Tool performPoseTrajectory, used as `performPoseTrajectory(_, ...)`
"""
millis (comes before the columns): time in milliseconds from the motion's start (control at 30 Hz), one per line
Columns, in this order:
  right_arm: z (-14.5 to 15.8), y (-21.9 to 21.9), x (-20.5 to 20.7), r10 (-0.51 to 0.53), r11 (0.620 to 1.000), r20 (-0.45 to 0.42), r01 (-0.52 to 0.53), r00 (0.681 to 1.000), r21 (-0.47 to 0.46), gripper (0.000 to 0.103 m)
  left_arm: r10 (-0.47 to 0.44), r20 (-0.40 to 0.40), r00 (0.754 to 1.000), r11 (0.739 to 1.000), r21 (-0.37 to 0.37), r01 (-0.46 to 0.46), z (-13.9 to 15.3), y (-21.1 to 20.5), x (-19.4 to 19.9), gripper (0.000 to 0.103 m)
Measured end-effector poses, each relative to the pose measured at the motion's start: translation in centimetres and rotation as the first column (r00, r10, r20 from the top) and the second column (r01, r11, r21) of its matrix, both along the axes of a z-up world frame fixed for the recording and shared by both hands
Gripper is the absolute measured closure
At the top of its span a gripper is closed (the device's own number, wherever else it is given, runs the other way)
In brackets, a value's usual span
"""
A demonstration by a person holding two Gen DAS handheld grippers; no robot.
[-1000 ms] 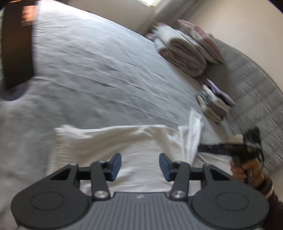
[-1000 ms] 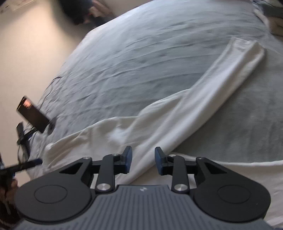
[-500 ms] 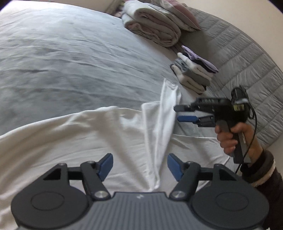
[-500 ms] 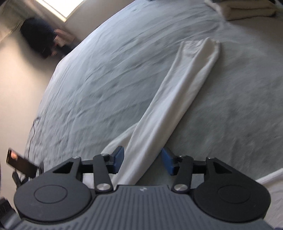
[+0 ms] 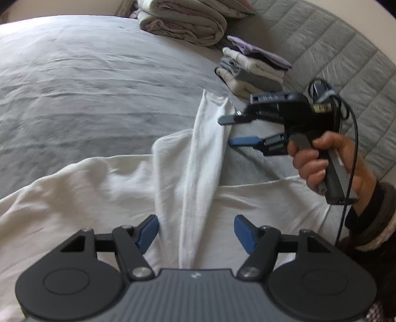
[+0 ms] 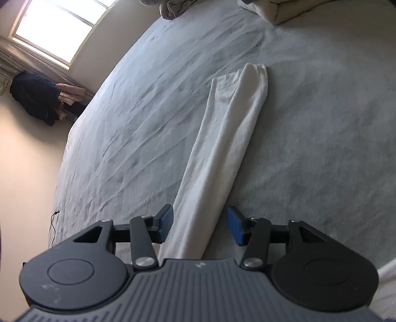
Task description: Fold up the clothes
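Note:
A white long-sleeved garment (image 5: 104,188) lies spread on the grey bed (image 5: 86,86). One sleeve (image 5: 205,153) is folded across it and runs away from me. My left gripper (image 5: 196,230) hangs open just above the garment, its blue pads either side of the sleeve's near end without pressing it. In the left wrist view a hand (image 5: 319,161) holds my right gripper (image 5: 232,131), open, beside the sleeve's far part. From the right wrist the sleeve (image 6: 222,148) stretches from between the open right gripper (image 6: 200,224) up to its cuff (image 6: 255,71).
A stack of folded clothes (image 5: 252,69) and a rolled blanket (image 5: 183,22) sit by the quilted grey headboard (image 5: 346,57). Past the bed's far edge there is a window (image 6: 57,27), a dark coat (image 6: 34,96) and a thin cable (image 6: 53,223).
Both grippers have opened wider. The left one swept sideways over the garment until the sleeve lay between its fingers. The right one rolled and lined up along the sleeve.

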State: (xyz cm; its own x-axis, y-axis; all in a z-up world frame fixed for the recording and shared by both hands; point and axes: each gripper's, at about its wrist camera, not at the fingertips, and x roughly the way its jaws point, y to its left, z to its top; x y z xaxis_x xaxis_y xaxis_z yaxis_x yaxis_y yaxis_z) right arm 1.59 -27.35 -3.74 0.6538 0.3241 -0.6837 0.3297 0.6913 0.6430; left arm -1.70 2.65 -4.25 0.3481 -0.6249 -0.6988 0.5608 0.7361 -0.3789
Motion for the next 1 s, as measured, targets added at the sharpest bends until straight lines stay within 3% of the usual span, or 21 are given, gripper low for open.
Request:
performPoseTrajectory(100,-0.3,0.1,0.1,-0.008,1.0,0.032,0.008,0.999,0.019,0.05,-0.014,0.039,0.999,0.997,0.07,0.011,-0.6,-1.4,-0.3,0.034)
performPoseTrajectory(267,-1.7,-0.3,0.3,-0.044,0.99,0.1,0.03,0.994,0.14,0.053,-0.047,0.156,0.987,0.988,0.156,0.022,-0.9,-2.6,-1.6,0.039)
performPoseTrajectory(400,-2.2,-0.5,0.3,-0.047,0.976,0.113,0.021,0.993,0.218,0.085,-0.001,0.187,0.982,0.986,0.163,-0.03,-0.9,-2.1,-1.6,0.062)
performPoseTrajectory(433,-2.3,-0.5,0.2,-0.046,0.972,0.118,0.017,0.992,0.234,0.09,0.017,0.185,0.983,0.987,0.155,-0.046,-0.8,-1.8,-1.4,0.07)
performPoseTrajectory(533,-1.2,-0.2,-0.5,-0.051,0.972,0.165,0.011,0.985,0.234,0.091,0.084,0.146,0.986,0.989,0.105,-0.1,-0.7,-0.5,-0.7,0.088)
performPoseTrajectory(800,4.9,0.9,-3.6,-0.019,0.989,0.407,-0.042,0.913,0.142,0.091,0.171,0.141,0.975,0.985,-0.024,-0.169,1.1,2.6,-0.9,0.098)
performPoseTrajectory(1000,8.7,2.2,-6.7,0.014,0.998,0.523,-0.041,0.852,0.041,0.091,0.242,0.153,0.958,0.963,-0.157,-0.218,3.1,6.4,-1.4,0.099)
